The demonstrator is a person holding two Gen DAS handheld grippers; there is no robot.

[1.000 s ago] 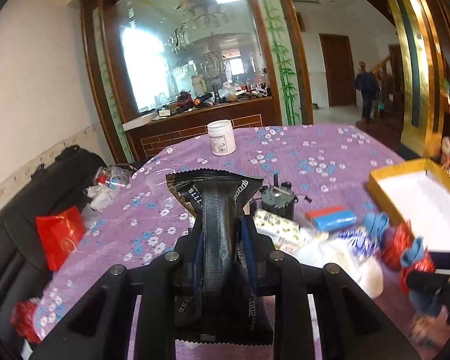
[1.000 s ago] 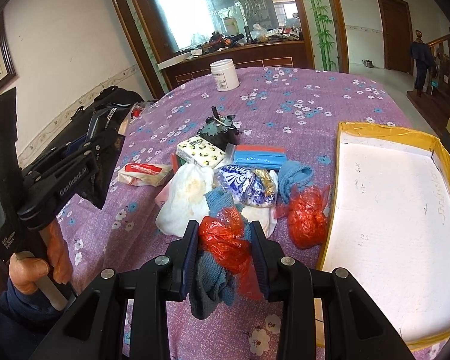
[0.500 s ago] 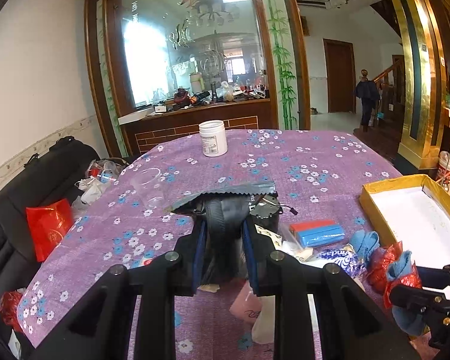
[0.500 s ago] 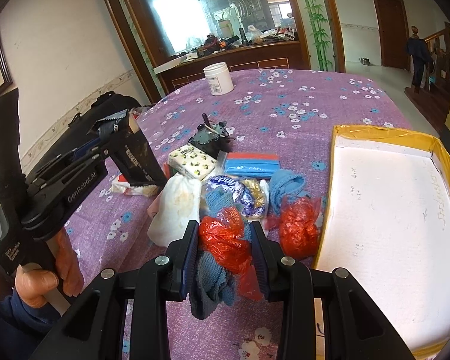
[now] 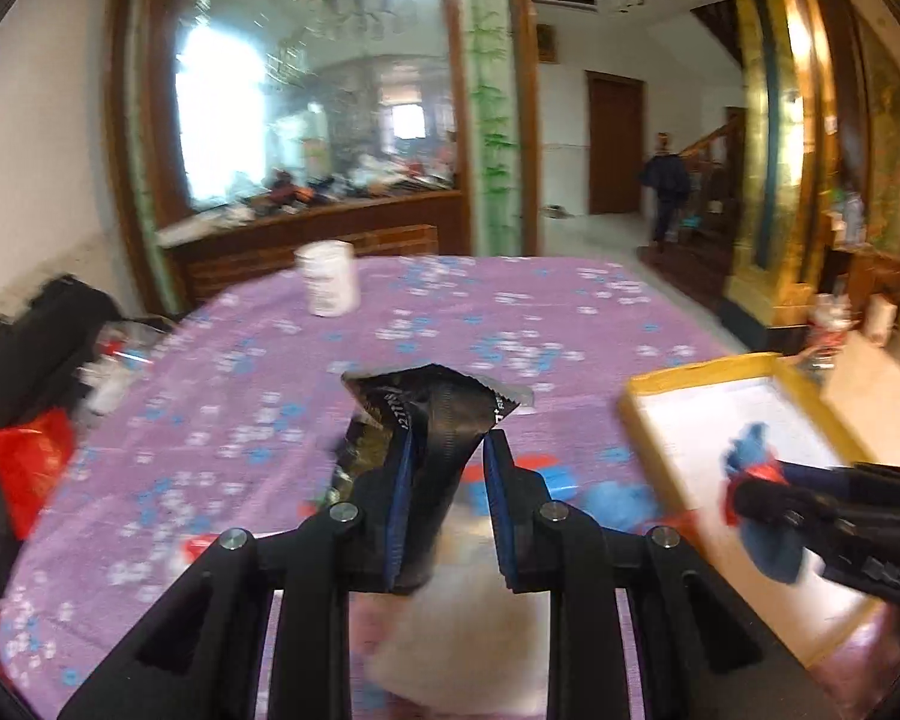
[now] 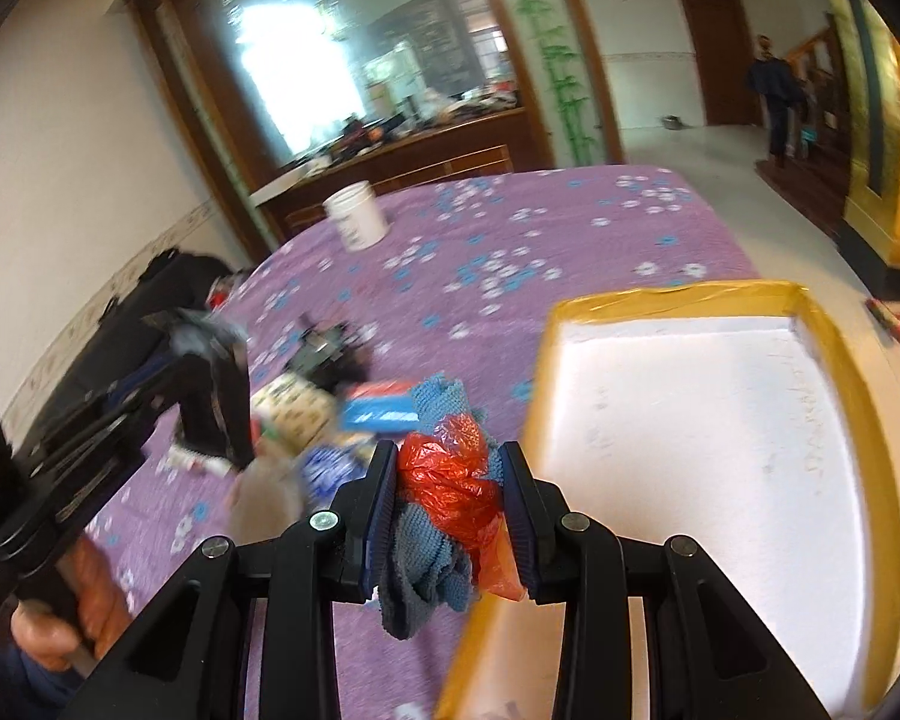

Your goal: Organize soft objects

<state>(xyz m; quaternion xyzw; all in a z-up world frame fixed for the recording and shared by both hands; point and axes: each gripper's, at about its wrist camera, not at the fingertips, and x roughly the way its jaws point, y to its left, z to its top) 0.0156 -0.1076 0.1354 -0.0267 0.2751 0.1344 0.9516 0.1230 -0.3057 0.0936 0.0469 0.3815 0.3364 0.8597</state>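
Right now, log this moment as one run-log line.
left hand-held gripper: shut on black foil packet | right hand-held gripper: shut on blue cloth and red plastic bag | yellow-rimmed tray: nothing inside

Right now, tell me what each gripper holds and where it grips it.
Left gripper: a black foil packet, clamped across its middle. Right gripper: a red plastic bag bundled with a blue cloth, pinched at the bundle's middle.
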